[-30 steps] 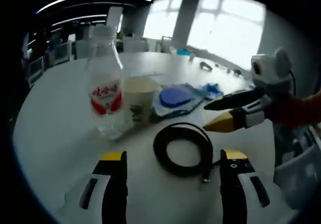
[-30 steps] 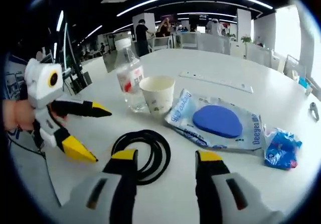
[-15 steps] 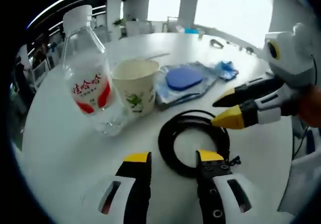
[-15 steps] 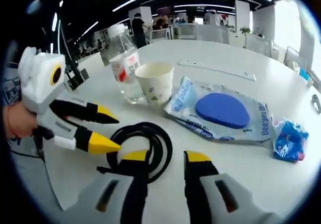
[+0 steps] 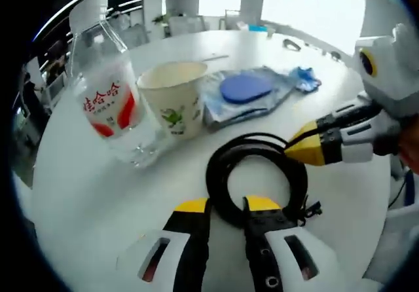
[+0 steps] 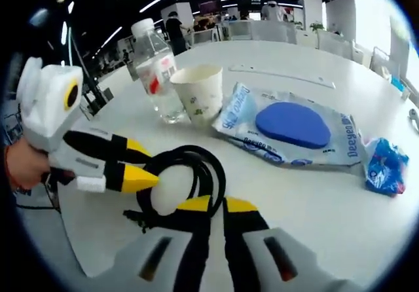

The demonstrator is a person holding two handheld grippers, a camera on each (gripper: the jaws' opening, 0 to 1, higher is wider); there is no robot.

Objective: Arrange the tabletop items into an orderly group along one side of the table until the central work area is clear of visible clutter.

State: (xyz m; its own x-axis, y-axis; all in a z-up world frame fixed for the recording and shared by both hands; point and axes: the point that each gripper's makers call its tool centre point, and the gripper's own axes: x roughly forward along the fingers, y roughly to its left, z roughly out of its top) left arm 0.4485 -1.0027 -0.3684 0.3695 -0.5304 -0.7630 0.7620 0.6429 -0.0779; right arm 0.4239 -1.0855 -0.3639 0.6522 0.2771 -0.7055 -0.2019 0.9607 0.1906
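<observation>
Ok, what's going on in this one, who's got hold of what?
A person is working a white table with two handheld grippers, both at the coiled black cable. The left gripper is nearly shut around the coil's near edge, and the right gripper is shut on the cable. A water bottle, paper cup, wipes pack and small blue packet sit untouched behind.

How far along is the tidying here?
Early. Nothing looks grouped yet. Both tongs, left and right, close in on the black cable coil. The bottle, paper cup, wipes pack and blue wrapper remain mid-table.
</observation>
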